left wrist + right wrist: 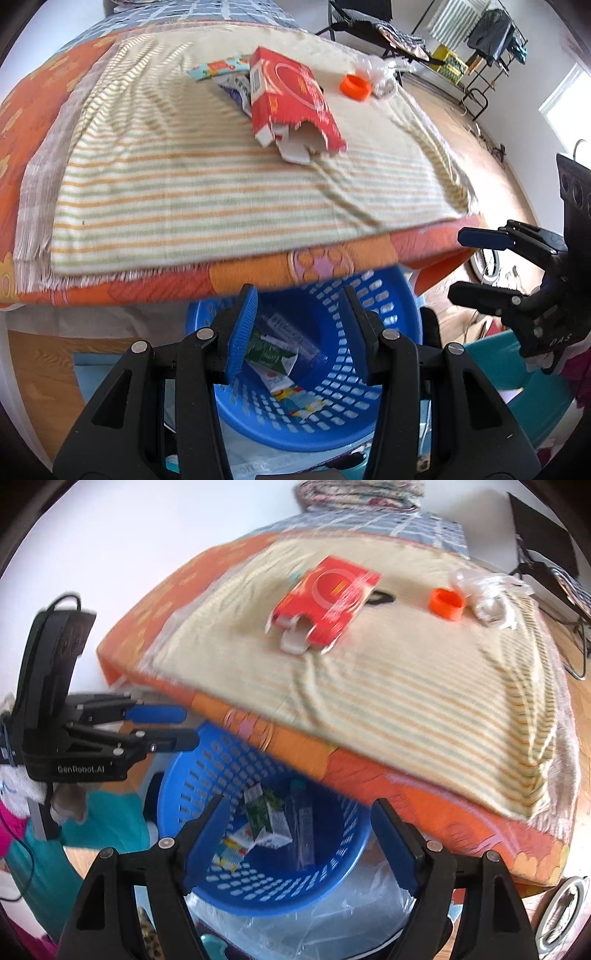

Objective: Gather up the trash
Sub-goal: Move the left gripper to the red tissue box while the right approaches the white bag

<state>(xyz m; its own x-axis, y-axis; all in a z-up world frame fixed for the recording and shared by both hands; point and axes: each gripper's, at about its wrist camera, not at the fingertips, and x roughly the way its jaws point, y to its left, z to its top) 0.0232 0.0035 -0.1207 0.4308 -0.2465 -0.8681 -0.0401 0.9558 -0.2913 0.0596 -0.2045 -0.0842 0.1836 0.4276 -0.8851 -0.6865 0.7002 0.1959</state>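
A round blue plastic basket (258, 867), its wall a lattice of small slots, sits below the bed edge and holds several crumpled cartons and wrappers – too tangled to count. On the striped woven cloth (184, 192) lie one torn red cardboard box (291, 99), one orange ring-shaped cap (356, 86), one crinkled clear plastic wad (487, 594) and some wrappers half hidden under the box (number unclear). The left gripper (299, 332) stands partly open, empty, over the basket; the right gripper (295, 845) gapes wide, nothing between its ribbed blue pads.
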